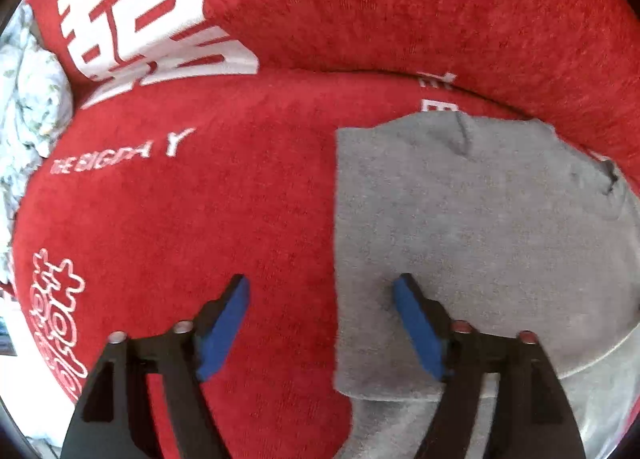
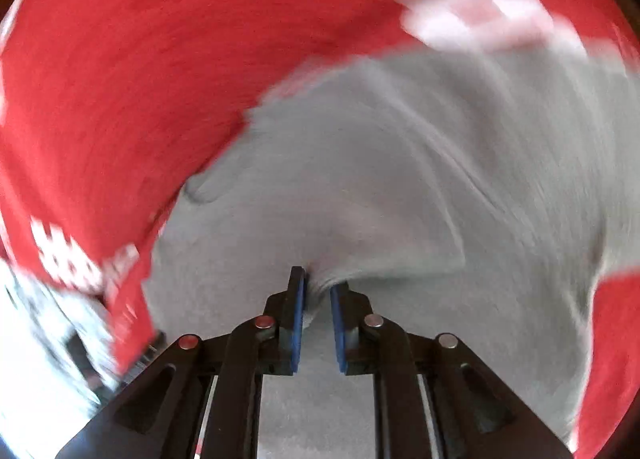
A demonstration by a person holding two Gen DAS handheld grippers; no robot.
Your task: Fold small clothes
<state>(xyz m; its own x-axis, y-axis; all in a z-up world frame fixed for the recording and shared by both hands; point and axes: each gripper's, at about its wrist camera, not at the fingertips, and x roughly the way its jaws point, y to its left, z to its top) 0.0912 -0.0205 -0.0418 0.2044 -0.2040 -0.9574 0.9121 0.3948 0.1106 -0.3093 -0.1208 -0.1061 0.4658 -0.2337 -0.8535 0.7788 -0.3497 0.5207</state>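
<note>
I am pinching a bunched ridge of the grey garment (image 2: 400, 179) between the narrowed pads of my right gripper (image 2: 318, 291), while my left gripper (image 1: 320, 287) is hanging wide and empty, straddling the garment's straight left edge. The cloth is lying partly folded on the red printed cover (image 1: 180, 219), with a pale patterned fabric heap (image 1: 28, 99) further off, so I judge a fold is starting. Next I am needing a clean carry-over.

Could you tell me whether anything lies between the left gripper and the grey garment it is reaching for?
Nothing visible does. The left gripper, jaws open, straddles the left edge of the grey garment, which lies bare on the red cloth.
</note>
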